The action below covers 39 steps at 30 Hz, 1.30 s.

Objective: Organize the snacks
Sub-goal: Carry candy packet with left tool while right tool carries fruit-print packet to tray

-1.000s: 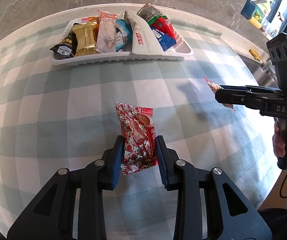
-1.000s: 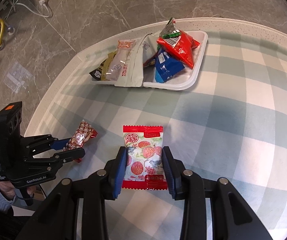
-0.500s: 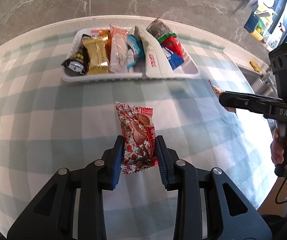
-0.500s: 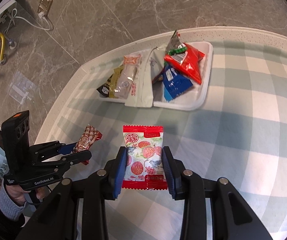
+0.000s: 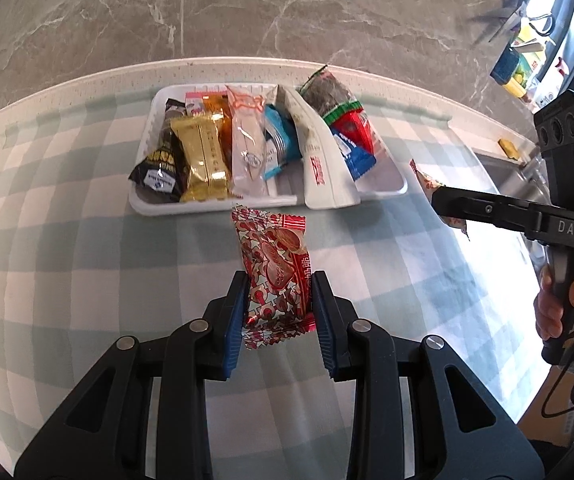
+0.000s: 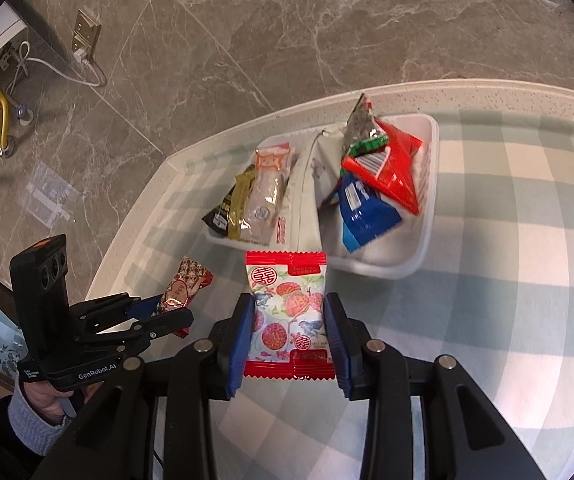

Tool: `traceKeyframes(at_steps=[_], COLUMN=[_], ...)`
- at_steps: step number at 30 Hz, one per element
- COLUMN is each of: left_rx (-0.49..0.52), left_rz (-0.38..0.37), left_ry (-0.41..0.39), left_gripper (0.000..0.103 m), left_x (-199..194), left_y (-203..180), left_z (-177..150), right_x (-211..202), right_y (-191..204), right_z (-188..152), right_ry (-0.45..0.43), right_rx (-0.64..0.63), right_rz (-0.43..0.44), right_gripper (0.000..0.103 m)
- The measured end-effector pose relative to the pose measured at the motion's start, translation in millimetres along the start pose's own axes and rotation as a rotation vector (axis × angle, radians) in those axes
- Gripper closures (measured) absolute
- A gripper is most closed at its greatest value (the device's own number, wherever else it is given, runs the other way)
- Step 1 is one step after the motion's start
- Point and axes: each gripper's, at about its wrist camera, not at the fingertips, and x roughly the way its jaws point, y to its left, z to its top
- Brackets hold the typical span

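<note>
In the left wrist view, a white two-compartment foam tray (image 5: 215,205) sits in the upper centre of the frame on a pale green and white checked tablecloth (image 5: 67,248). From left to right its larger compartment holds a black snack packet (image 5: 159,168), a gold foil packet (image 5: 205,156), a clear pinkish wrapped bar (image 5: 247,148) and a light blue packet (image 5: 281,144); a long white sachet (image 5: 323,164) lies along the divider, and the right compartment holds a dark speckled packet (image 5: 327,92) over red and blue ones. Below the tray, at centre frame, the left gripper (image 5: 278,312) is clamped on a red and silver patterned candy wrapper (image 5: 273,264), its blue pads pressing both long edges. At the right edge the right gripper (image 5: 445,204), seen side-on, pinches a packet edge, with a hand (image 5: 555,308) on its handle.

In the right wrist view, the left gripper (image 6: 167,312) appears at lower left, closed on the red and silver wrapper (image 6: 183,288), held by a hand in a grey sleeve (image 6: 31,420). At centre, the right gripper (image 6: 289,332) is clamped on a white floral packet with red ends (image 6: 287,312), lifted in front of the tray's (image 6: 427,216) near edge. The tray fills the upper centre, a red triangular packet (image 6: 395,172) and a blue packet (image 6: 363,208) in its right compartment.
</note>
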Motion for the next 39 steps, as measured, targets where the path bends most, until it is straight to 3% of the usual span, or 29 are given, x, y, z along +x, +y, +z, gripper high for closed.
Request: traceKeyframes(at_steps=[39], left_rx=[0.020], left_rz=[0.001], left_ry=[-0.033], left_gripper=[0.074], left_x=[37], left_y=[14], left_z=[80], right_x=[37], right_y=[-8], right_z=[78], right_ry=[-0.033], right_rx=[-0.005], right_rz=[0.009], right_gripper=[0.065])
